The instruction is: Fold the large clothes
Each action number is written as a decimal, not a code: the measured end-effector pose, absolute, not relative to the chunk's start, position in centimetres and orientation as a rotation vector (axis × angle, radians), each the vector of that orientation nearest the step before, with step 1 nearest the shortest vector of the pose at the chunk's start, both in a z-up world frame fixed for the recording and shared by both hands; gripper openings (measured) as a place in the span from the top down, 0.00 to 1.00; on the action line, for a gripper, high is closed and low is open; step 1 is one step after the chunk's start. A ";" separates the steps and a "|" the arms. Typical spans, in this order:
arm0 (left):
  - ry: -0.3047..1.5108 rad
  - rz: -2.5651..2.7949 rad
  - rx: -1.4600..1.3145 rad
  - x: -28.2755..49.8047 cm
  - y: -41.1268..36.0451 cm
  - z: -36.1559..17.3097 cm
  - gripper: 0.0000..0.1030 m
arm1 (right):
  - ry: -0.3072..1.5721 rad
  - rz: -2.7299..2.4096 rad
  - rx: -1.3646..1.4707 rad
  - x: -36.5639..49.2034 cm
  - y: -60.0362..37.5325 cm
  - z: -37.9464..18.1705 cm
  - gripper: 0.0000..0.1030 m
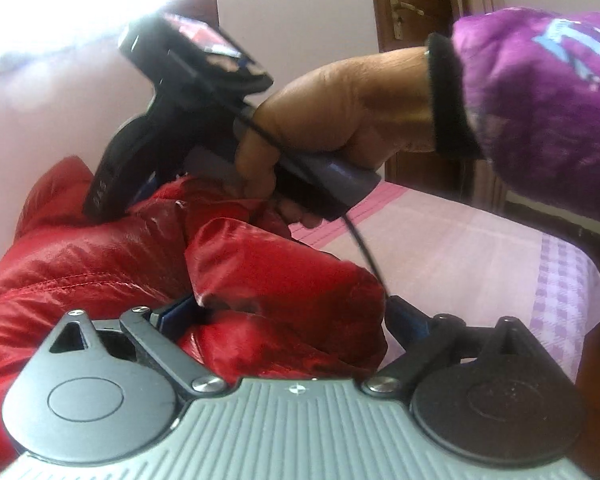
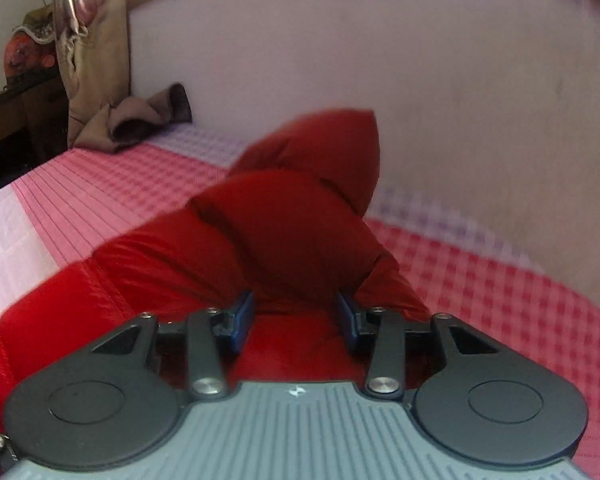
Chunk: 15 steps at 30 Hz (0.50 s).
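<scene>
A shiny red puffer jacket [image 1: 100, 264] lies bunched on the bed. In the left wrist view my left gripper [image 1: 284, 316] has its jaws wide apart, with a thick fold of the jacket bulging between the blue pads [image 1: 172, 314]. The right gripper's body [image 1: 172, 120], held by a hand in a purple sleeve, presses into the jacket further back. In the right wrist view the jacket [image 2: 284, 232] fills the middle. My right gripper [image 2: 296, 316] is part closed on a puffy fold, the blue pads [image 2: 242, 316] touching it on both sides.
The bed has a pink and lilac checked sheet [image 2: 500, 280] and runs along a pale wall. A brown cloth [image 2: 140, 120] lies at the bed's far corner by a curtain [image 2: 88, 40]. A wooden door [image 1: 404, 12] stands behind the bed.
</scene>
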<state>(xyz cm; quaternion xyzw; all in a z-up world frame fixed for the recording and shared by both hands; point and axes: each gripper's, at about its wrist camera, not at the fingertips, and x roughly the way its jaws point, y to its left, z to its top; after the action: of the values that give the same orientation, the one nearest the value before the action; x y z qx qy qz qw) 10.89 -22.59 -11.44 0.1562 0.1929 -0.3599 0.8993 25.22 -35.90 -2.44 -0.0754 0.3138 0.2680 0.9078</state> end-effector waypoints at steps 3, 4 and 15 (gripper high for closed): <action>0.398 -0.751 0.315 11.0 -22.5 -11.6 0.07 | 0.679 0.554 -0.131 26.0 -35.8 -3.8 0.60; 0.397 -0.751 0.313 11.0 -22.5 -11.7 0.07 | 0.685 0.551 -0.126 26.0 -35.9 -4.1 0.60; 0.426 -0.758 0.353 11.5 -23.0 -12.1 0.05 | 0.682 0.522 -0.025 26.7 -37.1 -4.3 0.56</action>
<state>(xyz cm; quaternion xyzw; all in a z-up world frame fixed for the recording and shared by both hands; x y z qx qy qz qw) 11.45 -22.96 -12.14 0.1700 0.2052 -0.3652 0.8920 26.69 -37.09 -4.28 -0.0119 0.3304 0.2531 0.9092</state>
